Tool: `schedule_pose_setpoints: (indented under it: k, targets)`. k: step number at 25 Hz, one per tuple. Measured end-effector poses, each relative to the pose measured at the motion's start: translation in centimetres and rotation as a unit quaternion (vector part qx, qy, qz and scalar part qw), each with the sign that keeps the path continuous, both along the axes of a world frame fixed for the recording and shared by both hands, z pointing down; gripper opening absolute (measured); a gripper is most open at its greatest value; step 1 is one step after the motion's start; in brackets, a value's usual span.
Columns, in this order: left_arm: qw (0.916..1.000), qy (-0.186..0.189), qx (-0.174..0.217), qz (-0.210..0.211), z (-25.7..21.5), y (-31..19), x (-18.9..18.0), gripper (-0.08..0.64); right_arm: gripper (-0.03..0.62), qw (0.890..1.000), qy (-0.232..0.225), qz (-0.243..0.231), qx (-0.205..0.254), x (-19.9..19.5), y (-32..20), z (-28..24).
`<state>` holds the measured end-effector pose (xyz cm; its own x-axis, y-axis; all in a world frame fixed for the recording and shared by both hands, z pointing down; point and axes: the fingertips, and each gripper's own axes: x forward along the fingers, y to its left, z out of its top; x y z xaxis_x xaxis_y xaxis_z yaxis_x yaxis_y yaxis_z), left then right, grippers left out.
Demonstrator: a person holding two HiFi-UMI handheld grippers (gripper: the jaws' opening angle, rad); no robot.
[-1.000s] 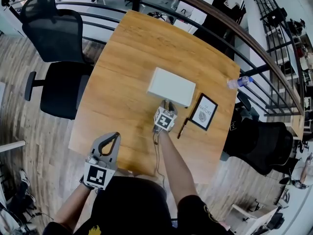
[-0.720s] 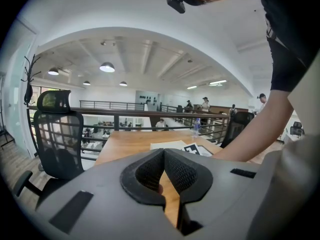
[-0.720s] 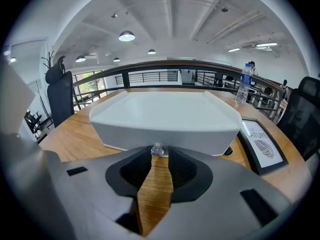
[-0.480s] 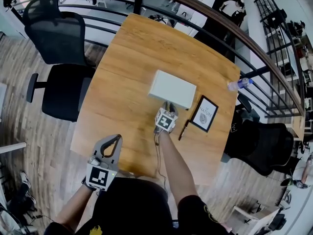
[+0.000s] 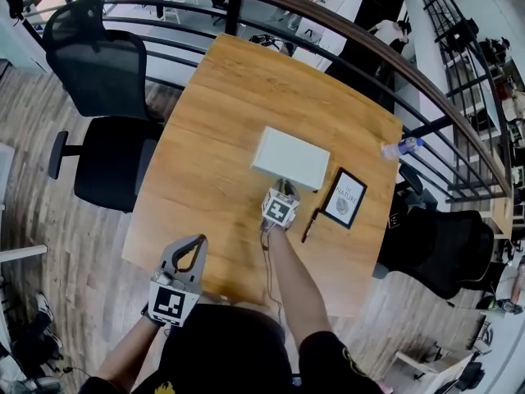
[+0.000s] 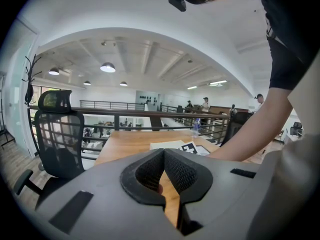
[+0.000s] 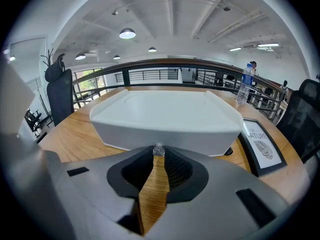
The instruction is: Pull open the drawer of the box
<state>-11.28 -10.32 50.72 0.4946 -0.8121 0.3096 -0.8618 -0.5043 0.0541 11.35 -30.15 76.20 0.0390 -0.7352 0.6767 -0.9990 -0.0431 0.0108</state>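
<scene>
A flat white box [image 5: 291, 156] lies on the wooden table [image 5: 205, 138], with its front wall facing me. My right gripper [image 5: 283, 189] is at the middle of that front wall. In the right gripper view the box [image 7: 165, 116] fills the middle, and a small clear drawer knob [image 7: 158, 150] sits between the tips of the right gripper [image 7: 158, 152]. Its jaws have just been closing and now pinch the knob. My left gripper [image 5: 195, 240] hovers over the near table edge, far from the box. The left gripper [image 6: 162, 151] is shut and holds nothing.
A framed print [image 5: 343, 197] and a black pen [image 5: 309, 225] lie just right of the box. A water bottle [image 5: 402, 147] lies at the table's far right corner. Black office chairs [image 5: 102, 64] stand left and right [image 5: 435, 236]. A railing runs behind the table.
The right gripper's jaws have drawn together at the box's front wall. Both hands have kept their places and the box has not moved.
</scene>
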Motion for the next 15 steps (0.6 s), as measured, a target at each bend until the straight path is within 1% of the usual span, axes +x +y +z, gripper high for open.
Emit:
schedule_pose_setpoints:
  k: [10, 15]
  targets:
    - [1.0, -0.006, 0.0, 0.003, 0.22, 0.42, -0.15, 0.015, 0.061, 1.0, -0.003, 0.003, -0.004, -0.22, 0.08, 0.15]
    - [1.0, 0.0, 0.001, 0.004, -0.04, 0.53, 0.18, 0.015, 0.061, 1.0, 0.001, 0.003, 0.001, -0.25, 0.32, -0.24]
